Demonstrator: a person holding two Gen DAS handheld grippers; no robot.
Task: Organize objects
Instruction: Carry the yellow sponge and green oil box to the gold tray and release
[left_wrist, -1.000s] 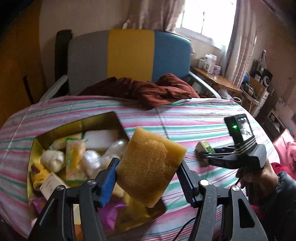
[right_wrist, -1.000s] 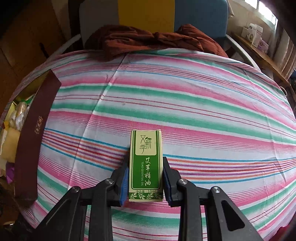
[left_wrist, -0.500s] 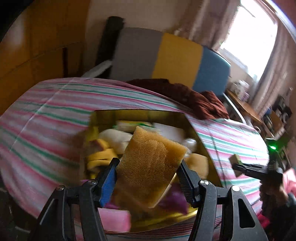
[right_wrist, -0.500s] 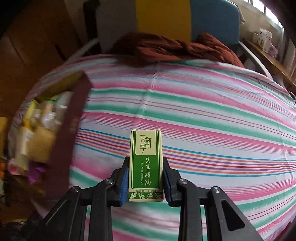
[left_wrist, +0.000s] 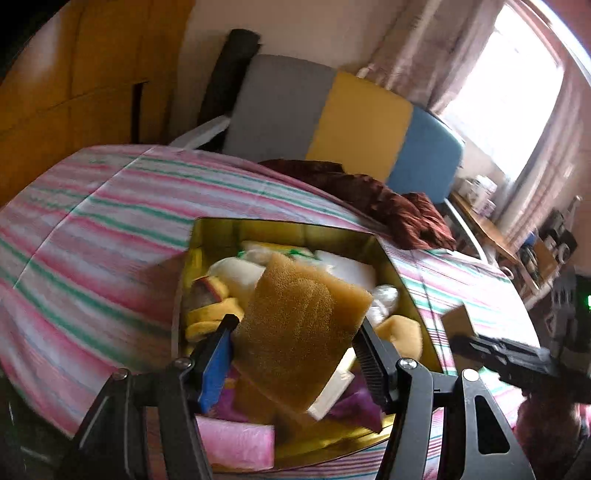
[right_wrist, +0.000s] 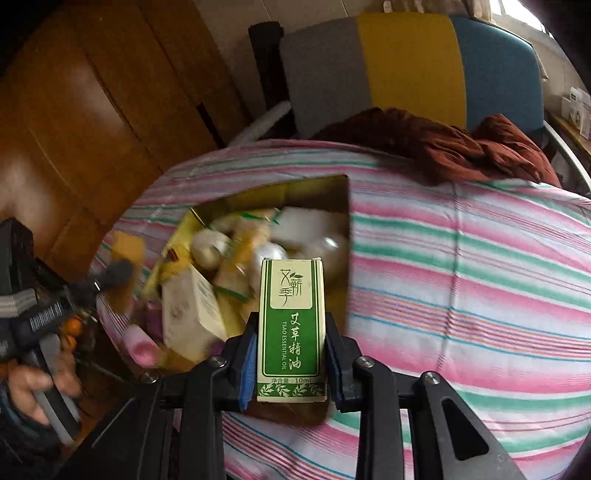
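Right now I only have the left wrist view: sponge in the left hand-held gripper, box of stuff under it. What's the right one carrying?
Observer: The right hand-held gripper is shut on a small green carton, upright, labelled essential oil.
Operator: Where is it relative to the box?
Observer: In the right wrist view the carton sits in front of the open box, near its right wall; height above it can't be judged.
Operator: Anything in the box I can't make out?
Observer: A pale carton lies tilted near the front, with a pink item beside it.
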